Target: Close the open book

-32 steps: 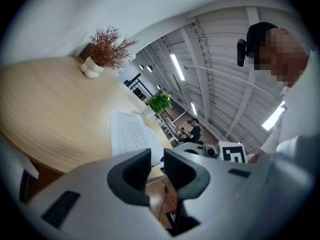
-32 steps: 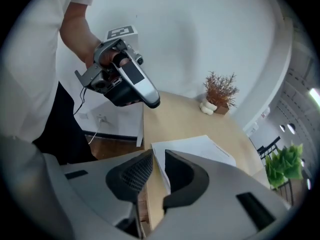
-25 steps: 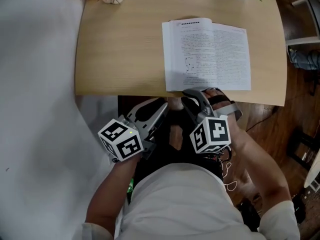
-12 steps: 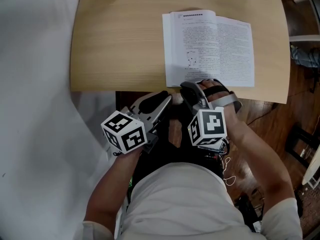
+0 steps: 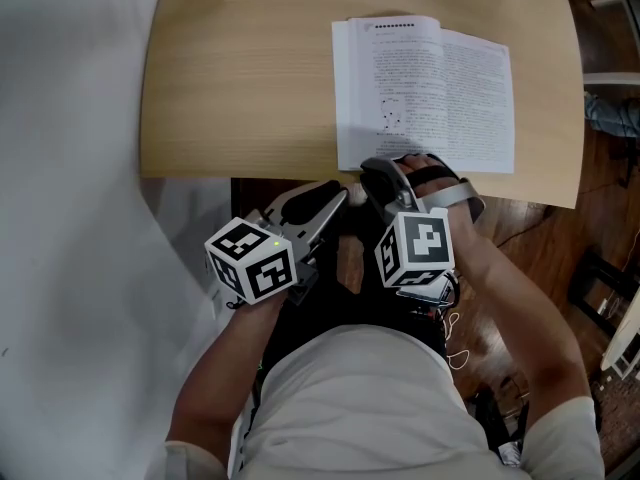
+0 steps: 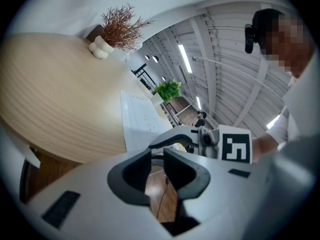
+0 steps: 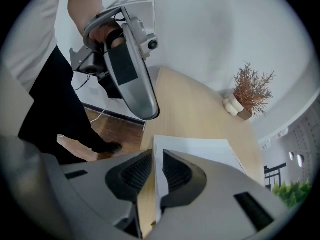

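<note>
The open book [image 5: 425, 93] lies flat on the right half of the pale wooden table [image 5: 240, 88], pages up. My right gripper [image 5: 378, 171] points steeply down at the book's near edge, close to its near-left corner. In the right gripper view [image 7: 156, 156] the jaws stand a narrow gap apart, and the book's left page edge [image 7: 200, 151] shows through that gap; I cannot tell whether they touch it. My left gripper [image 5: 335, 196] hangs just off the table's near edge, left of the right one. Its jaws [image 6: 157, 156] stand slightly apart with nothing between them.
A dried twig plant [image 6: 120, 26] in a white vase [image 6: 100, 48] stands at the table's far left corner. A green plant [image 6: 169, 90] stands at the far right. Wooden floor [image 5: 560, 238] lies below the table's right side, and a white wall [image 5: 70, 218] rises at the left.
The right gripper's tips have come from just off the table edge onto the book's near edge. Both grippers have sunk a little. The book lies as before.
</note>
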`<state>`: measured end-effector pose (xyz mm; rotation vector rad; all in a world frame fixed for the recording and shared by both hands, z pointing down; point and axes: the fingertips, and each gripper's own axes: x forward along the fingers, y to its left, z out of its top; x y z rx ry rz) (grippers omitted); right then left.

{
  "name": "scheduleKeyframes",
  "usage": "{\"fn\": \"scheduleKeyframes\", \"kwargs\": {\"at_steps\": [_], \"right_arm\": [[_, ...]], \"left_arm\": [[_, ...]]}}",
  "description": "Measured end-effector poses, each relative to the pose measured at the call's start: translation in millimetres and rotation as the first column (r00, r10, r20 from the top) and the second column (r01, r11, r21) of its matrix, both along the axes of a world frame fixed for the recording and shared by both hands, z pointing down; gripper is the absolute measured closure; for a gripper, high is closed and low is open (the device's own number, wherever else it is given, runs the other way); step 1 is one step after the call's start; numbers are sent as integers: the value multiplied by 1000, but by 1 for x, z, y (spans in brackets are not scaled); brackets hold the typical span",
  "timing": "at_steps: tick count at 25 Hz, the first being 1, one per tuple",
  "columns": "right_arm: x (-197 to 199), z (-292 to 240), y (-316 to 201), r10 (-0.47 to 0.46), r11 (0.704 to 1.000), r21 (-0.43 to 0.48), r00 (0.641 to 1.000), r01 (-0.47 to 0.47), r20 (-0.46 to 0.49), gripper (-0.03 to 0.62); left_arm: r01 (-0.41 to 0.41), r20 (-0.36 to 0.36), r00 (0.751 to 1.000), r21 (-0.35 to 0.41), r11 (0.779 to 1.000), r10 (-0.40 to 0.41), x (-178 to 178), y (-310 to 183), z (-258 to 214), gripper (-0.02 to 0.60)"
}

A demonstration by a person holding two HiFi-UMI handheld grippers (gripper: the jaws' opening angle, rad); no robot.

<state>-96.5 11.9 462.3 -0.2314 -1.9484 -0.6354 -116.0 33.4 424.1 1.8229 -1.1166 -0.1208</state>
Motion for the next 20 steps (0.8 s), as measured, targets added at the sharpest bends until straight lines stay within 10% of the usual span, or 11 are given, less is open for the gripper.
{"fn": "scheduleKeyframes", "kwargs": {"at_steps": [20], "right_arm": [[-5, 0, 0, 33, 999, -31, 999, -33, -17, 581]], "left_arm": [[-7, -11, 1000, -10, 1000, 7, -2, 2, 4, 531]]}}
